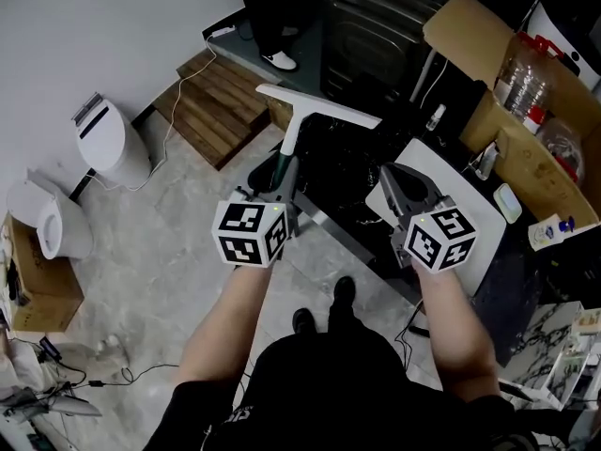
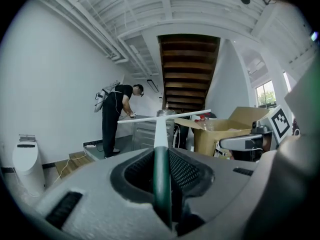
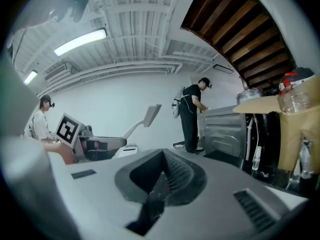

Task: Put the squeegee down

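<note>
**A:** What has the left claw got?

**B:** The squeegee. Both jaws are clamped on its dark green handle, and the white blade is carried crosswise at the far end, up in the air and touching nothing.

**A:** Why hold it so low on the handle?

**B:** My guess is that it keeps the long blade out ahead, clear of the person's arms, so the blade can land first.

**A:** And the right claw?

**B:** Its jaws are together with nothing between them. It hangs beside the left one, above the white desk, and seems to be kept out of the way, since 1 claw is enough for this job.

**A:** So the squeegee isn't down yet?

**B:** No. From the head view the blade sits over a dark, cluttered patch past the desk, with the grey floor on the left and an open box on the right. Which surface it is meant for, I can't tell.

**A:** Any risk?

**B:** The blade is wide. Swung right, it could clip the box.
</note>
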Tool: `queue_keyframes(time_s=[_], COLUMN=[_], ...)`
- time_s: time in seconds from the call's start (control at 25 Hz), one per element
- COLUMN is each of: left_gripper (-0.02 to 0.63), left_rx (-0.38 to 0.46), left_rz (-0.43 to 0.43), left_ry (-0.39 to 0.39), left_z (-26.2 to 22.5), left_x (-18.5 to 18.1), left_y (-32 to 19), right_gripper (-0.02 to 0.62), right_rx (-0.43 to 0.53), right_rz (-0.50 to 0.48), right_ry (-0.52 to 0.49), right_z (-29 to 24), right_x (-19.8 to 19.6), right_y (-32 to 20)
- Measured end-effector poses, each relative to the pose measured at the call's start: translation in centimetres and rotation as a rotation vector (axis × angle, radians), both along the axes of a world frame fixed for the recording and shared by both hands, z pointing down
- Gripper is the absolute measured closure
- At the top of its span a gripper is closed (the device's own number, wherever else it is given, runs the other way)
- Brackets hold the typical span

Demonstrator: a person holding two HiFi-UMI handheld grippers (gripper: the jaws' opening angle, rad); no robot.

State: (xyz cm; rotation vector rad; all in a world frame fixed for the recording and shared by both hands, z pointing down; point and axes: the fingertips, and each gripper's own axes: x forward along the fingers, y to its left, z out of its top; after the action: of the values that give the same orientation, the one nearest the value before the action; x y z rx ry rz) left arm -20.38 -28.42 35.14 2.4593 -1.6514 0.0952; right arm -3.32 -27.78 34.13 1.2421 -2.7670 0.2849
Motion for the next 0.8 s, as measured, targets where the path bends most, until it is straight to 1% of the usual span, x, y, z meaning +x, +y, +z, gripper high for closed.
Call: queue_keyframes(time_s=[0.12,0.32,0.6,0.8], left_gripper=[0.502,0.502,0.502,0.502], left_rx=[-0.021,-0.073,-0.163,-0.233], left_rz=[-0.007,0.038,0.104,0.156], left_ry=[0.012,-0.024,-0.057,-0.128], left_z=[0.9,3.3,8.1,11.7], left_x=[1.1,4.5,8.5,10.8], left_y=[-1.8,-4.3,-5.4,-6.5], right_gripper=[0.591,0.591,0.591,0.591], right_rx=[-0.005,-0.021,-0.111,-0.157], right_rz=[0.034,0.078,0.095,0.097], right_ry=[-0.031,-0.034,-0.037,-0.034], right_z=[0.1,1.6,5.7,7.9], right_x=[1.0,3.5,5.9,6.9], right_y=[-1.3,-2.1,-1.5,-2.1])
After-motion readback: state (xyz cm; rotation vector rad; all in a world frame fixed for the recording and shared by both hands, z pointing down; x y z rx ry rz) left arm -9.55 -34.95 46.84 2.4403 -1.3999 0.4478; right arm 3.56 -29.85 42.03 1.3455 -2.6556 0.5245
